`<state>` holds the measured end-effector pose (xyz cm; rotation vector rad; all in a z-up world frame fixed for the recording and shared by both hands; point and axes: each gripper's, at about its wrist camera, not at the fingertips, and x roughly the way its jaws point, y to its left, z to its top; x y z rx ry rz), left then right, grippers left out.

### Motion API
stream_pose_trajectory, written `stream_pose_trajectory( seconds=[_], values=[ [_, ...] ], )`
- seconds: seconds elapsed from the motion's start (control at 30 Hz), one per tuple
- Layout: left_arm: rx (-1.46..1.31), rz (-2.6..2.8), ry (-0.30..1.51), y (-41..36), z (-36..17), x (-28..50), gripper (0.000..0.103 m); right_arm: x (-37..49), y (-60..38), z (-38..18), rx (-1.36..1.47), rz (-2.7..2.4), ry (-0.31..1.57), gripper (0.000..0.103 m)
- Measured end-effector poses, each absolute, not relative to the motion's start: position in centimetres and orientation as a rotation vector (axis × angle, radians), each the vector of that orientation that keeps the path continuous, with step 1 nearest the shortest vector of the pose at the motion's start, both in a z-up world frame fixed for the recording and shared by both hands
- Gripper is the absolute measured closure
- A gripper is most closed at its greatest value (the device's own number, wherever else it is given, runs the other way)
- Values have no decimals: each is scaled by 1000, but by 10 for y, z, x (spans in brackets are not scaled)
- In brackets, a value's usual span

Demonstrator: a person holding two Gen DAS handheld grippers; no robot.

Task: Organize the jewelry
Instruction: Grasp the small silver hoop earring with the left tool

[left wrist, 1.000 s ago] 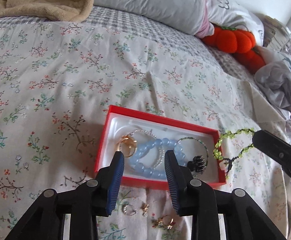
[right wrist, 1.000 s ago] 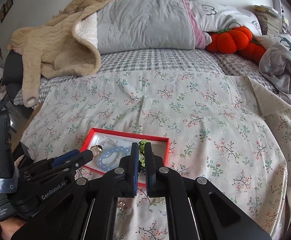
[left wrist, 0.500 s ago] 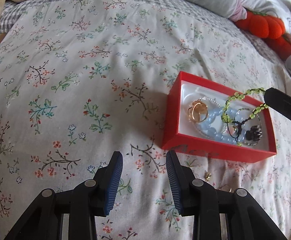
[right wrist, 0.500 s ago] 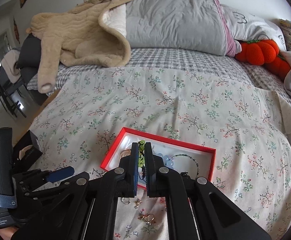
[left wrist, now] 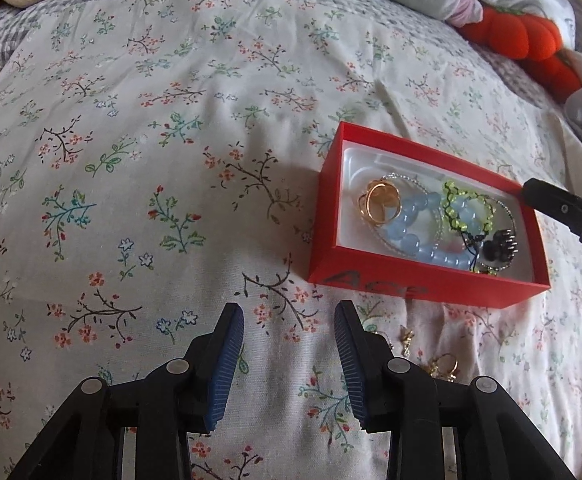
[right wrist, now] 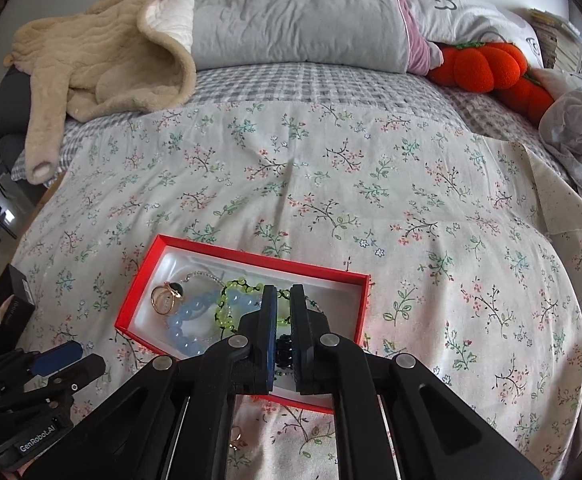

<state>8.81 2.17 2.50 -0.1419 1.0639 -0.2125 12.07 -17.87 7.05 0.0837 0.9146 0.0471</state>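
Right tool [right wrist: 282,300] over the red box [left wrist: 411,286], jaws slightly parted, nothing pinched. Green bead bracelet [left wrist: 465,210] lies inside the box atop the blue bead bracelet [left wrist: 415,224], beside the gold rings [left wrist: 381,202]. Left tool [left wrist: 289,322] spread wide above the floral bedspread [left wrist: 151,140], near the box. Loose gold earrings [left wrist: 441,364] on the bedspread by the box's near wall.

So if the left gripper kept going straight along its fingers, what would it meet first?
Probably just the bedspread. The left gripper is open and aimed at bare floral fabric, with the red box off to its right. Depth is hard to judge.
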Motion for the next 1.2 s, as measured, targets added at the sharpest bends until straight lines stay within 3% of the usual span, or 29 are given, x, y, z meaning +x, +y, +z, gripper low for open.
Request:
stream_pose_trajectory(
  seconds=[0.1, 0.17, 0.23, 0.37, 0.5, 0.77, 0.93, 1.2],
  values=[
    [-133, -212, 1065, 19, 26, 86, 59, 114, -182, 76, 97, 51, 917, 82],
    [-126, -215, 1066, 17, 27, 84, 58, 108, -185, 80, 109, 50, 917, 65],
    [-115, -218, 1064, 14, 29, 82, 57, 99, -188, 84, 120, 50, 915, 59],
    [-93, -217, 1058, 10, 31, 75, 49, 86, -193, 88, 137, 54, 942, 57],
    [-81, -219, 1068, 8, 31, 70, 47, 71, -199, 82, 167, 43, 988, 51],
    [-72, -198, 1120, 8, 22, 61, 22, 51, -209, 59, 195, 10, 1104, 38],
    [-90, -176, 1189, 12, 8, 63, 22, 44, -212, 36, 210, -13, 1220, 37],
    [-188, -245, 1213, 9, -4, 71, 24, 48, -206, 25, 210, 0, 1253, 37]
  ],
)
